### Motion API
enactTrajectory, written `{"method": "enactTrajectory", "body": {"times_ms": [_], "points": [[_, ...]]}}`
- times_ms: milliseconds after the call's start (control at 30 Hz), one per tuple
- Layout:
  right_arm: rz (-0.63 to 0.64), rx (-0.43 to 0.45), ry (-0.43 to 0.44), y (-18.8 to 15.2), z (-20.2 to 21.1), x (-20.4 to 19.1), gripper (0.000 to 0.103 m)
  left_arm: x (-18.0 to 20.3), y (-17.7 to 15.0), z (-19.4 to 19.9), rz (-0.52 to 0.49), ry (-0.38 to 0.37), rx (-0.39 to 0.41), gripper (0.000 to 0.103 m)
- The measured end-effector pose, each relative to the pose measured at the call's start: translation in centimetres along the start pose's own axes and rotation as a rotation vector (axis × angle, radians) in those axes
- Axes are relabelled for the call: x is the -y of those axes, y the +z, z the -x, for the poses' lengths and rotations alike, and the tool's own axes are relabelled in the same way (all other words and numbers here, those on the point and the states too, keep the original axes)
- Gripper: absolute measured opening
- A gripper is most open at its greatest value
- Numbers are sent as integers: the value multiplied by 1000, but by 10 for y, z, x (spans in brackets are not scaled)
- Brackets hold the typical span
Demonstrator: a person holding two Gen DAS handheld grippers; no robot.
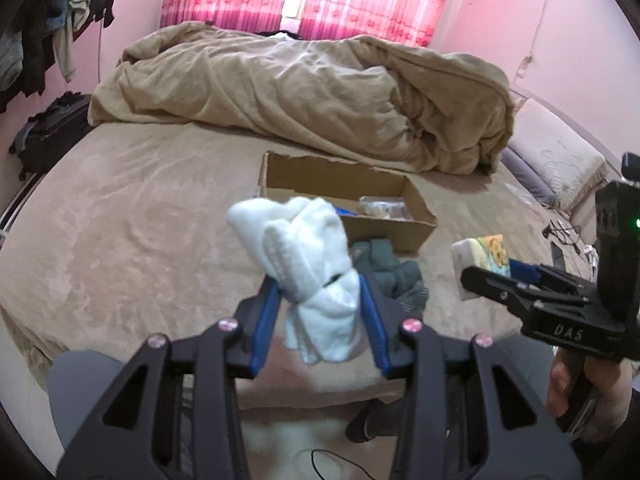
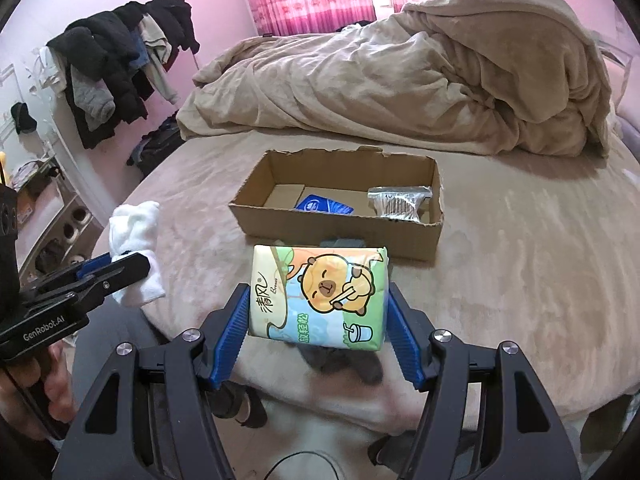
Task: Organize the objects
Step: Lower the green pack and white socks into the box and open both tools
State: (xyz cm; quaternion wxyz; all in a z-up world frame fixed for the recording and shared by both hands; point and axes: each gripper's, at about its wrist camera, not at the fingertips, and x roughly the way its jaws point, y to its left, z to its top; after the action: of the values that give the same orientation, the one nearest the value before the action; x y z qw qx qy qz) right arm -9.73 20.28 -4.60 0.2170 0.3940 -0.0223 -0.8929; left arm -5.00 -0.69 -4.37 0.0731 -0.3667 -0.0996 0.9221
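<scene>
My left gripper (image 1: 320, 292) is shut on a white sock bundle (image 1: 308, 256) and holds it above the bed, short of the open cardboard box (image 1: 412, 200). It also shows in the right wrist view (image 2: 136, 252). My right gripper (image 2: 318, 300) is shut on a tissue pack (image 2: 320, 292) with a cartoon bear print, held above the bed in front of the box (image 2: 336, 228). The pack shows in the left wrist view (image 1: 480, 256). The box holds a blue packet (image 2: 324, 205) and a clear bag of cotton swabs (image 2: 400, 202). A grey sock (image 1: 392, 276) lies on the bed below.
A rumpled beige duvet (image 1: 304, 92) covers the far half of the bed. A rack of dark clothes (image 2: 120, 60) stands at the left wall. A pillow (image 1: 560, 164) and cables lie at the right. The bed's near edge (image 2: 360, 404) is just below my grippers.
</scene>
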Motion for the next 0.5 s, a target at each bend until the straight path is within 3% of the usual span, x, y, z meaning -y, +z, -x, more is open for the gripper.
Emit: {"method": "enactTrajectory", "body": {"times_ms": [167,500], "points": [[1,38,12,11,21,-5,68,11,6,12,-26,-23,27,41],[25,115,-5,48,30,-9,68,26,56,6,-87,-50,100,41]]}}
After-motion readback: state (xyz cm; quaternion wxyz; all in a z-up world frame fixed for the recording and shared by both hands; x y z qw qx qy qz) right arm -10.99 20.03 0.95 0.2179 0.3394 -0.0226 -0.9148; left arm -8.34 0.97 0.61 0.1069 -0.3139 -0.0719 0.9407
